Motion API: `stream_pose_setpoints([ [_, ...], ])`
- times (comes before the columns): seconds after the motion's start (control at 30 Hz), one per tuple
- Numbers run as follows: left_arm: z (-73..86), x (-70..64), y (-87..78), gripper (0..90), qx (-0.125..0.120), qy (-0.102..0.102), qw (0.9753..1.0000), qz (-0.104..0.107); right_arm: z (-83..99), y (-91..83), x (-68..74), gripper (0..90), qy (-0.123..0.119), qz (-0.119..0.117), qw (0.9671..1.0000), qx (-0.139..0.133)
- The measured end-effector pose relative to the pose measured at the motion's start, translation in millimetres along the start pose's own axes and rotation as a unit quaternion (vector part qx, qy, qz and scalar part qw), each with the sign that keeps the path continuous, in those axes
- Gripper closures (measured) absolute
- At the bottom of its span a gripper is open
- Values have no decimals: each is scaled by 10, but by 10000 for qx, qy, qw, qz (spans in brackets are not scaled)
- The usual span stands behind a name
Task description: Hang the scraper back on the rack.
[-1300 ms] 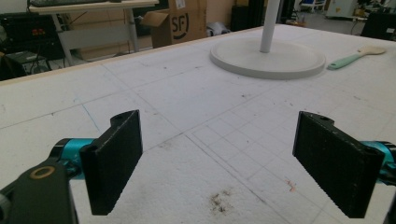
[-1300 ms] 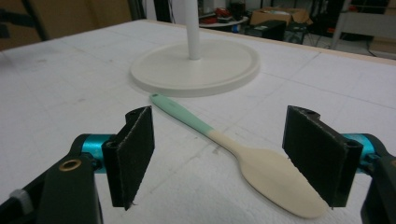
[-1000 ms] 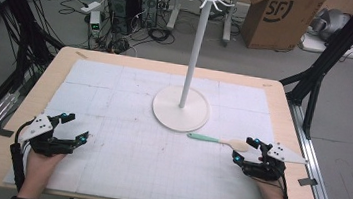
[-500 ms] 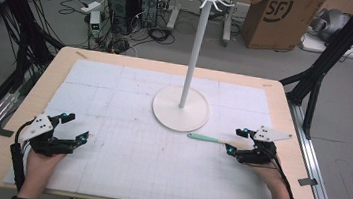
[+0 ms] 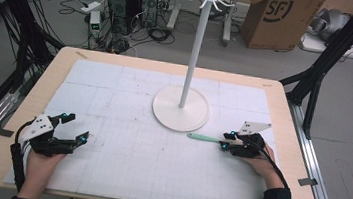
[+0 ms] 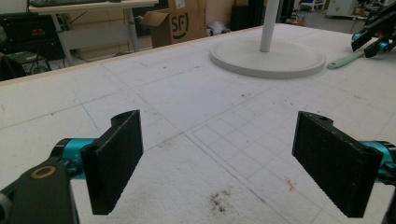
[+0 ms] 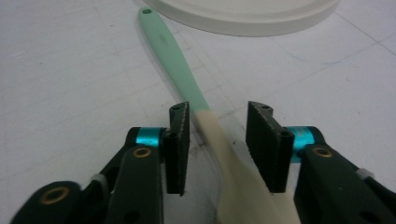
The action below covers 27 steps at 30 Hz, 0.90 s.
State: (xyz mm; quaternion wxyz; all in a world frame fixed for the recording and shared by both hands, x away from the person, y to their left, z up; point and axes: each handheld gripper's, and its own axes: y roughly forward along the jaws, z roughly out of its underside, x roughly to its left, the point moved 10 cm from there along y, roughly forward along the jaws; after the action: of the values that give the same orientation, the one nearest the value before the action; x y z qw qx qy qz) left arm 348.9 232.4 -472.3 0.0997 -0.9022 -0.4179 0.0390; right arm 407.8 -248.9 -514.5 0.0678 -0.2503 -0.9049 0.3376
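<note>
A spoon with a mint-green handle (image 5: 203, 138) and a pale head lies on the white mat just in front of the stand's round base (image 5: 181, 109). My right gripper (image 5: 225, 139) is down over the spoon where the green handle meets the pale part. In the right gripper view the spoon (image 7: 182, 60) runs between the two jaws of the right gripper (image 7: 217, 116), with a gap on each side, so the gripper is open. My left gripper (image 5: 74, 127) rests at the mat's near left, jaws wide apart in the left gripper view (image 6: 219, 154) with nothing between them.
A tall white hook stand (image 5: 195, 46) rises from its base at the middle of the table (image 5: 286, 92). The left gripper view shows the base (image 6: 266, 58), the spoon handle (image 6: 345, 59) and the other gripper (image 6: 373, 37) far off. Boxes and cables lie on the floor beyond.
My right gripper has moved forward and left from the table's right side, coming down over the spoon's pale head. The left gripper has stayed still.
</note>
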Motion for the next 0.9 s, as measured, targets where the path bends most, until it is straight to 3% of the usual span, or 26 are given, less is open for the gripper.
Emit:
stream_pose_setpoints([
  [0.1, 2, 1, 1, 171, 10, 17, 10000, -6, -11, 9, 32, 700, -182, -118, 9997, 60],
  [0.2, 1, -2, 2, 173, 12, 26, 10000, -18, -18, 15, 52, 766, -185, -212, 9993, 241],
  [0.3, 2, -5, 1, 173, 12, 19, 10000, -9, -20, 15, 45, 775, -125, -259, 9993, 237],
  [0.47, 1, -6, 0, 173, 7, 32, 10000, -10, -24, 2, 71, 801, -312, -265, 9987, 306],
  [0.67, 2, -11, -1, 173, 17, 65, 10000, -2, -17, -20, 125, 813, -235, -414, 9983, 341],
  [0.83, 2, -12, 0, 173, 16, 66, 10000, -11, -27, -56, 174, 817, -131, -514, 9983, 254],
  [0.9, 3, -11, -1, 173, 24, 71, 10000, -9, -67, -94, 181, 818, -154, -518, 9985, 75],
])
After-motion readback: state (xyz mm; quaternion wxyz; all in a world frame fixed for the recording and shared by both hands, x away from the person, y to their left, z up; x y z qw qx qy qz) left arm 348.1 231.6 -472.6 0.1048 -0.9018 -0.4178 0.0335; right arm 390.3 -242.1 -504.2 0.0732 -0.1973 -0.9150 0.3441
